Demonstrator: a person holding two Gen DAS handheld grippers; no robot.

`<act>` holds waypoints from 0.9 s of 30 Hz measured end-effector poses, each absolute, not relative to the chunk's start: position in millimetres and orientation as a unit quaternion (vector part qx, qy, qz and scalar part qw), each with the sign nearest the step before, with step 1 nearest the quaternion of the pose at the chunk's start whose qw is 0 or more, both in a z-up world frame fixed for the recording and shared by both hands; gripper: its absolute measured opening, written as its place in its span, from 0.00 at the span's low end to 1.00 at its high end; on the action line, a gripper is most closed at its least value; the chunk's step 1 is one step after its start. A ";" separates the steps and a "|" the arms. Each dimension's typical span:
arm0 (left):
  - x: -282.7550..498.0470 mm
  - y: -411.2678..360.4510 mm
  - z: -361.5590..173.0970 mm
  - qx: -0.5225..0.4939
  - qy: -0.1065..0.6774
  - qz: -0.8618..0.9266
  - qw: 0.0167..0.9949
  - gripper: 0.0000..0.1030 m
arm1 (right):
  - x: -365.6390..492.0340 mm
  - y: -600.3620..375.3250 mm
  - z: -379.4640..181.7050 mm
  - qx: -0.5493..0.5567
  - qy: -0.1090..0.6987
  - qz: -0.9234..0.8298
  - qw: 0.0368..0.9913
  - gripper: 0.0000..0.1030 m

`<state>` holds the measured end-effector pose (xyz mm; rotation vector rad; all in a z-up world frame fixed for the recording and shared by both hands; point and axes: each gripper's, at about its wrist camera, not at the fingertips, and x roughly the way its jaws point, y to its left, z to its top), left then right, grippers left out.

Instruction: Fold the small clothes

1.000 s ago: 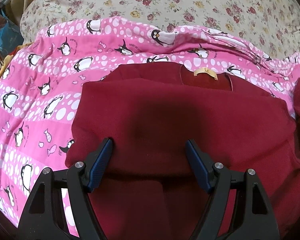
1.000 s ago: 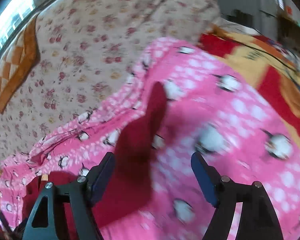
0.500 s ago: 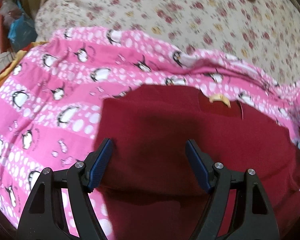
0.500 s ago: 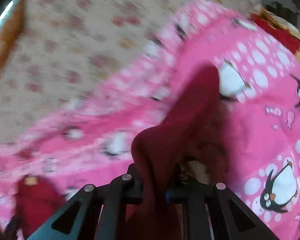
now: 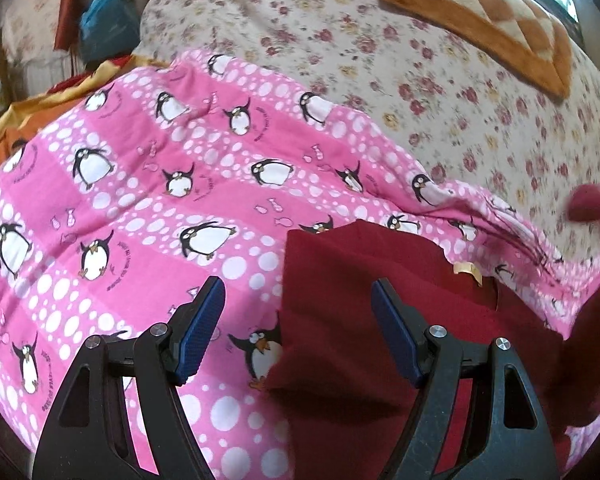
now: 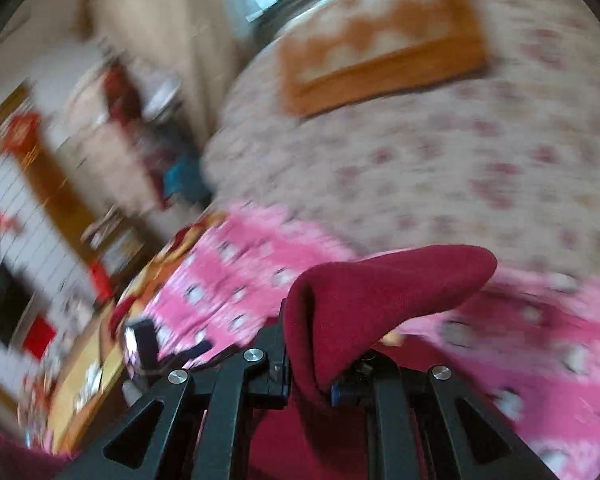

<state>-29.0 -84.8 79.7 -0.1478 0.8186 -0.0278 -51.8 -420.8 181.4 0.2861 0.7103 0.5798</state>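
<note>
I see the dark red fleece top lying on the pink penguin blanket, toward the blanket's right side and close to its far edge; a yellowish neck label shows near the garment's upper edge; one folded-over left edge runs down across a printed penguin. My left gripper hangs over that left edge with its blue-padded fingers spread wide and nothing between them; one finger is over pink blanket, the other over red fleece. My right gripper is pinched tight on a bunched piece of the same red fleece top, which rises from the jaws and droops over to the right, lifted clear of the blanket; from the left wrist view this raised piece shows blurred at the right edge. The right wrist view is heavily smeared. Beyond the blanket's far edge lies a cream floral bedspread, and on it an orange checked cushion; at the far left of the bed sits a blue bag, blurred.
</note>
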 end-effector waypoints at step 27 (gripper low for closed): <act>-23.7 -79.5 74.9 -0.085 0.413 -0.008 0.907 0.74 | 9.5 -362.6 43.5 0.028 0.478 0.058 0.876 0.55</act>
